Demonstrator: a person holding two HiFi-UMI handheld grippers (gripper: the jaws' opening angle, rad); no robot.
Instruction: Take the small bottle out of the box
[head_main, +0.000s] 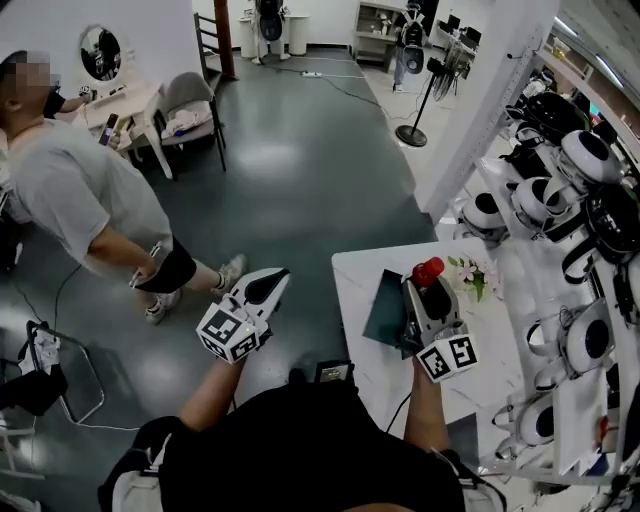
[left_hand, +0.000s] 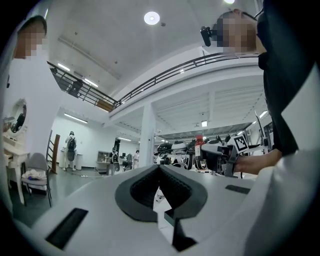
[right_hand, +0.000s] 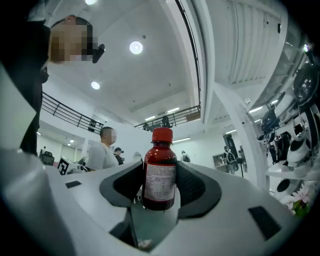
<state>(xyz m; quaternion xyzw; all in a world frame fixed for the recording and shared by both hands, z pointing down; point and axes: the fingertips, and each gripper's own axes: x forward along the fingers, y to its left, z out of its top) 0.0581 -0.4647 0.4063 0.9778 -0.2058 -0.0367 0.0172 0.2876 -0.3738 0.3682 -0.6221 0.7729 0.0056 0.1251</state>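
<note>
One white counter (head_main: 378, 375) carries one dark, flat box (head_main: 383, 308), as far as we can tell. We count two grippers. The left gripper (left_hand: 160, 172) hangs off to the side over the floor, its jaws closed together with nothing between them. The right gripper (right_hand: 160, 186) is above the counter beside the box, with its jaws pressed against the sides of the one small bottle (right_hand: 160, 165), so the bottle is already clear of the box. We judge the bottle to be light and stiff. Its smooth brown wall may be slippery, and it could break if it is glass. The labelled middle, where the jaws now sit, looks like the best place to hold it. It has one red cap (right_hand: 162, 135).
</note>
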